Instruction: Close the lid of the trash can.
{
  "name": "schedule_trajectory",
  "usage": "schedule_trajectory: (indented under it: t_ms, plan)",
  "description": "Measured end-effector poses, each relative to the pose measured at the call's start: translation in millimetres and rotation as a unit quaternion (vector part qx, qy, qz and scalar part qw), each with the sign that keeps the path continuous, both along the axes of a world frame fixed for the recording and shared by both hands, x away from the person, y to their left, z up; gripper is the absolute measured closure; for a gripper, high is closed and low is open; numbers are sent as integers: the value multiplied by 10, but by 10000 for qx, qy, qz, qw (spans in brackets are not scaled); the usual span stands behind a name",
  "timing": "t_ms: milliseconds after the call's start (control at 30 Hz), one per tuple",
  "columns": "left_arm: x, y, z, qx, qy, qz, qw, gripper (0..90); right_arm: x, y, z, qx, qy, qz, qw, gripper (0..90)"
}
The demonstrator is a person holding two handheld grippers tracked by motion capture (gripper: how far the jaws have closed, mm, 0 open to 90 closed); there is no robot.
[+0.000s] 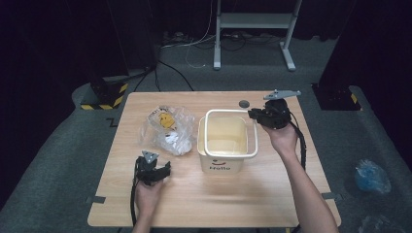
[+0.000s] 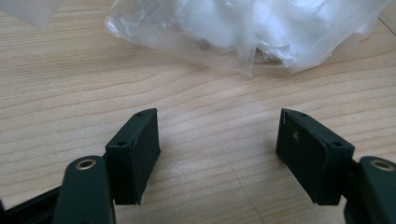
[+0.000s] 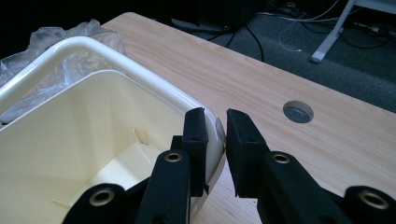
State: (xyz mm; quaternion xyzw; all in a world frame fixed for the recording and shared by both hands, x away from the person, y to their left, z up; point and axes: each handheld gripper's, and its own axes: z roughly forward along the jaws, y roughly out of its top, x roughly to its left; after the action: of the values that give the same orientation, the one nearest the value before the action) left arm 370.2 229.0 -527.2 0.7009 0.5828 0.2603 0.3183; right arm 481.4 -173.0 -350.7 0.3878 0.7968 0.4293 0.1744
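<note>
Near the bottom of the high view, left of centre, the left hand-held gripper [image 1: 165,170] rests low over the desk [image 1: 194,204], gripped by the person's left hand [image 1: 147,194]. Its jaws stand wide apart with nothing between them; in the left gripper view [image 2: 217,140] bare wood grain shows through the gap, and the crumpled clear plastic bag [image 2: 243,32] lies just beyond the tips, across the top of that frame, not touching them.

Toward the middle of the high view stands the cream bin [image 1: 227,145], square-mouthed, upright, with dark lettering on its near face. The plastic bag [image 1: 167,128] lies just to its left, with something yellow showing inside it.

At the bin's upper right corner sits the right hand-held gripper [image 1: 252,115], held by the right hand [image 1: 283,138], whose forearm runs in from the lower right. In the right gripper view [image 3: 217,135] the jaws stand nearly together astride the bin's rim [image 3: 93,51]: one black pad inside the wall, the other outside, pinching the rounded edge between them.

Beyond it, near the desk's far edge, a round grey cable port [image 1: 243,103] is set into the wood. Farther off, at the top of the frame, a white metal stand [image 1: 252,22] stands on the grey floor.
</note>
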Motion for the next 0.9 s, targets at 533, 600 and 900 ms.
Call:
schedule_trajectory:
  t_ms: [533, 600, 900]
  plan:
    - [0, 0, 0, 2, 0, 0, 10000, 301, 59, 77, 4, -42, 58, 63, 10000, 786]
    - [0, 0, 0, 3, 0, -1, 10000, 300, 68, 89, 12, -36, 72, 76, 9999, 786]
    - [0, -1, -1, -9, 0, 0, 10000, 300, 117, 160, -7, -54, 170, 113, 9998, 786]
